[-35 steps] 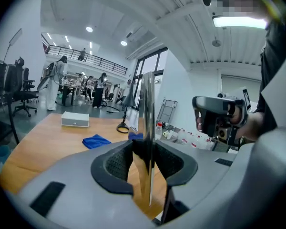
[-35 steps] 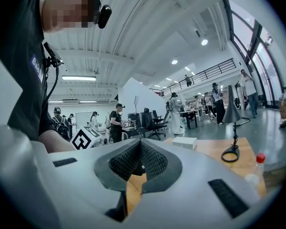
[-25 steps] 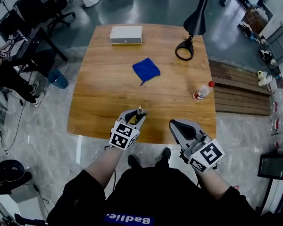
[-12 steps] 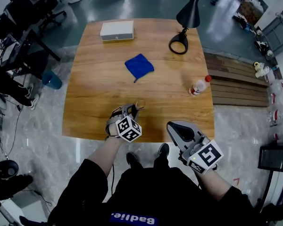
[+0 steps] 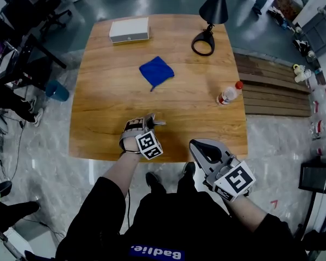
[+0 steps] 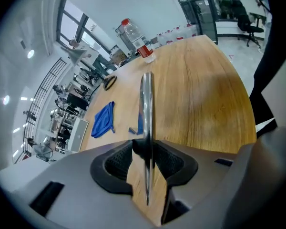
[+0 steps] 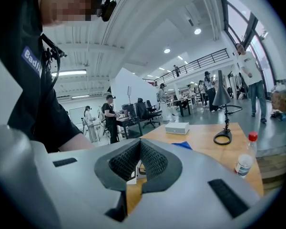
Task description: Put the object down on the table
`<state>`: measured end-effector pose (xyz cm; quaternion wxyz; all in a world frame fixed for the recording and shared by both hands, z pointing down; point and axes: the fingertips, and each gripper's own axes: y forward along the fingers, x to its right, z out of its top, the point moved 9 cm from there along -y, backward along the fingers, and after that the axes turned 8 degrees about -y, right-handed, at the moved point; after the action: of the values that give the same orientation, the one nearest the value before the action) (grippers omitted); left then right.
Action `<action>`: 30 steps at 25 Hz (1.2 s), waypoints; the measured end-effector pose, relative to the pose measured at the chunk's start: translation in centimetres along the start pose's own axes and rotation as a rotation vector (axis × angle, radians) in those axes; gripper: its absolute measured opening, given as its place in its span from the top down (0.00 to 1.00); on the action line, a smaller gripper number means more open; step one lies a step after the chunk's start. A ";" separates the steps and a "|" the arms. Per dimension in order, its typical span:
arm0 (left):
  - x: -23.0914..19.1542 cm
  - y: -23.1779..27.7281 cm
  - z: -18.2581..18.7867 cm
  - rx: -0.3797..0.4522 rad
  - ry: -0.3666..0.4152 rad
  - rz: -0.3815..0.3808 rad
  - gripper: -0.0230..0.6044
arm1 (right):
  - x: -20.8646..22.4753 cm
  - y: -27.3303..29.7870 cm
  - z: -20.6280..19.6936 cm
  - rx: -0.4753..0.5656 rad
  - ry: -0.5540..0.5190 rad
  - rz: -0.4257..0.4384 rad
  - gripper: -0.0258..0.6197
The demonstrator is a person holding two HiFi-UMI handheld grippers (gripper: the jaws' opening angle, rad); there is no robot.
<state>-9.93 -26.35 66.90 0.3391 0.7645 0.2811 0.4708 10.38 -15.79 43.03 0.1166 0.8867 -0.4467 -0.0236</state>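
Observation:
My left gripper (image 5: 151, 120) hangs low over the near part of the wooden table (image 5: 108, 107), pointing steeply down, shut on a thin metal utensil (image 6: 146, 104). In the left gripper view the utensil shows edge-on, sticking out past the pads (image 6: 118, 161) toward the tabletop. Whether its tip touches the wood I cannot tell. My right gripper (image 5: 202, 148) stays at the table's near edge, pointing almost level. Its pads (image 7: 152, 159) meet at the tip with nothing between them.
A blue cloth (image 5: 156, 71) lies mid-table. Beyond it sit a white box (image 5: 129, 30) at the far left and a black desk lamp (image 5: 209, 15) at the far right. A plastic bottle with a red cap (image 5: 228, 94) stands near the right edge. People and chairs stand around the room.
The left gripper has rolled over and sunk toward the tabletop, with the utensil still in its jaws. The right gripper has hardly moved.

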 end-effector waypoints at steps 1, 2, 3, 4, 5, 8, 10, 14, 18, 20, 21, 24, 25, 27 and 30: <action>0.1 0.2 -0.1 -0.009 0.023 0.012 0.73 | 0.0 0.0 -0.1 -0.004 0.000 -0.003 0.96; 0.1 0.4 -0.1 -0.016 0.045 0.024 0.73 | 0.0 0.0 -0.3 -0.008 0.001 -0.007 0.96; 0.2 0.6 -0.1 -0.021 0.065 0.033 0.73 | 0.1 -0.1 -0.4 -0.012 0.003 -0.009 0.96; 0.2 0.8 0.0 -0.025 0.083 0.041 0.73 | 0.1 -0.1 -0.5 -0.016 0.006 -0.010 0.96; 0.3 1.0 0.0 -0.029 0.098 0.046 0.73 | 0.1 -0.1 -0.6 -0.020 0.007 -0.009 0.96; 0.6 1.6 0.2 -0.037 0.130 0.056 0.73 | 0.1 -0.2 -0.8 -0.029 0.009 -0.005 0.96; 0.8 1.7 0.3 -0.033 0.142 0.068 0.73 | 0.0 -0.3 -1.0 -0.036 0.009 -0.004 0.96; 0.9 1.9 0.7 -0.023 0.172 0.075 0.73 | 0.0 -0.3 -1.2 -0.048 0.011 -0.005 0.96; 1.7 2.1 1.0 -0.018 0.189 0.064 0.68 | -0.1 -0.4 -1.5 -0.050 0.009 0.002 0.96; 1.9 2.2 1.0 -0.022 0.182 0.055 0.66 | -0.1 -0.6 -1.5 -0.040 0.005 0.002 0.96; 1.9 2.2 1.0 -0.024 0.178 0.049 0.65 | -0.1 -0.6 -1.6 -0.035 0.004 0.002 0.96; 1.9 2.1 1.0 -0.028 0.174 0.021 0.64 | -0.1 -0.8 -1.7 -0.039 0.011 0.001 0.96; 1.9 2.1 1.1 -0.030 0.175 0.010 0.62 | -0.2 -0.9 -1.8 -0.040 0.015 -0.001 0.96; 2.2 2.0 1.1 -0.036 0.178 -0.012 0.60 | -0.3 -1.1 -1.9 -0.034 0.028 -0.005 0.96; 2.4 1.7 1.1 -0.045 0.176 -0.039 0.58 | -0.4 -1.2 -1.8 -0.030 0.032 -0.003 0.96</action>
<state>-7.84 -25.91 69.15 0.3394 0.7067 0.3139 0.5355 11.33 -14.46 44.44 0.1372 0.8858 -0.4430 -0.0164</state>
